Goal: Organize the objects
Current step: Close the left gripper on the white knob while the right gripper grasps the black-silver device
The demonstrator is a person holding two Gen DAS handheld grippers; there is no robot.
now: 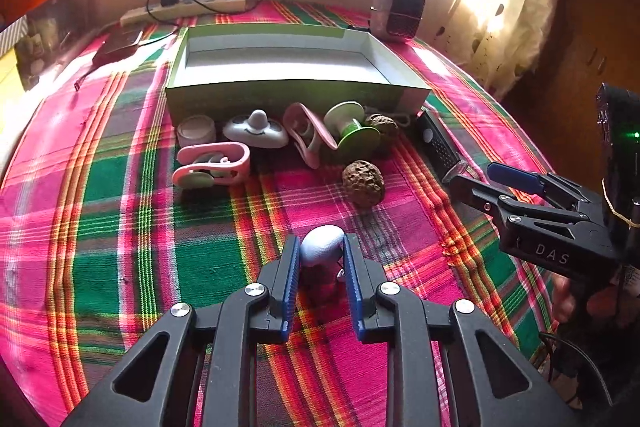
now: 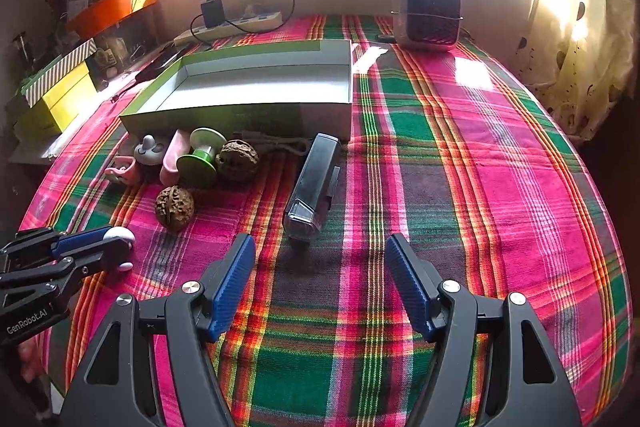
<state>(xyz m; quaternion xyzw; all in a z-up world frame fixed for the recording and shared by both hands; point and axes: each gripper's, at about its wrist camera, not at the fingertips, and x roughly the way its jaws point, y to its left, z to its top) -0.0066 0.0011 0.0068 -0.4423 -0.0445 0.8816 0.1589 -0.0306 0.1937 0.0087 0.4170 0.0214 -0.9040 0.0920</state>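
The left claw [image 1: 321, 251] is clamped on a small white knob-shaped piece [image 1: 322, 245]; at three o'clock the right claw [image 2: 320, 259] hovers with fingers apart above the plaid-covered worktop [image 2: 480, 187].

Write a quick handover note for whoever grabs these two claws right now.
Left claw: shut on a small pale rounded plastic piece, just above the plaid tablecloth.
Right claw: open, empty, hovering near the black rectangular device.
The green-sided cardboard box is empty. Two pink clips, a white round piece, a green spool and two brown walnuts sit in front of it.
Done: nothing boxed yet.
Left: box the held piece, then everything else.
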